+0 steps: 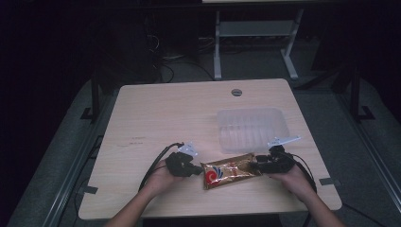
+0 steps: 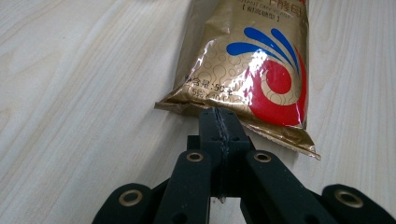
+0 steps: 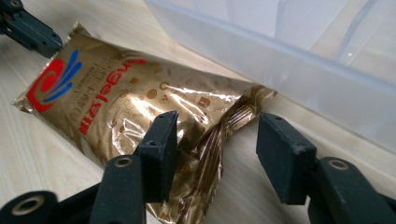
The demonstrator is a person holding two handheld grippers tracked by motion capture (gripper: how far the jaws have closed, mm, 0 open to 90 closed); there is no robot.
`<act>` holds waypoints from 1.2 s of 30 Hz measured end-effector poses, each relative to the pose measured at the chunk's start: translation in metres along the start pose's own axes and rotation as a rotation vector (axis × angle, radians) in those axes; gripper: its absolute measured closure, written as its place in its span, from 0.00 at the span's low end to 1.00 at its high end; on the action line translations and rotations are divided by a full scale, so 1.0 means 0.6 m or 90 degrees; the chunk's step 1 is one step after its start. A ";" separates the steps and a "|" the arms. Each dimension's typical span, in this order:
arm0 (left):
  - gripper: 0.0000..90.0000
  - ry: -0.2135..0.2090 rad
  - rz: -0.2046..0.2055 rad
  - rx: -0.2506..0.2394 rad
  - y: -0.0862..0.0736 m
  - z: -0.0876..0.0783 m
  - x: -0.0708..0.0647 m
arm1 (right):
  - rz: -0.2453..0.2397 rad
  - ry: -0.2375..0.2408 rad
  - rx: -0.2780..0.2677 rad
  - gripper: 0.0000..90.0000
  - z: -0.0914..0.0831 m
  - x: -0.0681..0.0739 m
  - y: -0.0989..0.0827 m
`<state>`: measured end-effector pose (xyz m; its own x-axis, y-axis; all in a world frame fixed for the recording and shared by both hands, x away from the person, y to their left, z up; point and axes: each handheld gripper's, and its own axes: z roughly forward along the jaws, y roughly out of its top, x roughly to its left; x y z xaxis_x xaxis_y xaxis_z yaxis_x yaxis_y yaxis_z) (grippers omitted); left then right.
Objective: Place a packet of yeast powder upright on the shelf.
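While the left gripper (image 2: 219,122) has its jaws pressed together at the near edge of the gold snack packet (image 1: 230,170), which lies flat on the tabletop (image 1: 156,113), the right gripper (image 3: 217,140) sits wide open around the packet's twisted end, beside a clear plastic tub (image 1: 252,126).

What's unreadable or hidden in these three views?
- Gold foil snack packet: top cut off by the left gripper view's upper edge; small print too fine to read.
- Left gripper: jaws together at the packet's seam; whether they pinch foil is hidden by the jaws.
- Clear plastic container: cropped in the right gripper view; contents unclear in the dim high view.
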<state>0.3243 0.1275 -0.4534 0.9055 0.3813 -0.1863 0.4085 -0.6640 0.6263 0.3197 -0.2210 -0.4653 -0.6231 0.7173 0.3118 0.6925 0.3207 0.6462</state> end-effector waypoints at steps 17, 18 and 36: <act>1.00 -0.015 0.006 0.005 0.007 0.007 -0.007 | -0.063 -0.014 0.018 0.94 0.016 0.022 -0.005; 1.00 -0.014 0.008 0.007 0.007 0.008 -0.008 | -0.063 -0.012 0.017 0.95 0.017 0.022 -0.005; 1.00 -0.008 -0.002 -0.009 0.005 -0.006 0.001 | -0.077 0.082 -0.064 1.00 -0.014 0.015 0.000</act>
<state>0.3255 0.1283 -0.4489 0.9054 0.3754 -0.1981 0.4102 -0.6536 0.6360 0.3109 -0.2198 -0.4565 -0.7451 0.5902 0.3106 0.5743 0.3311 0.7487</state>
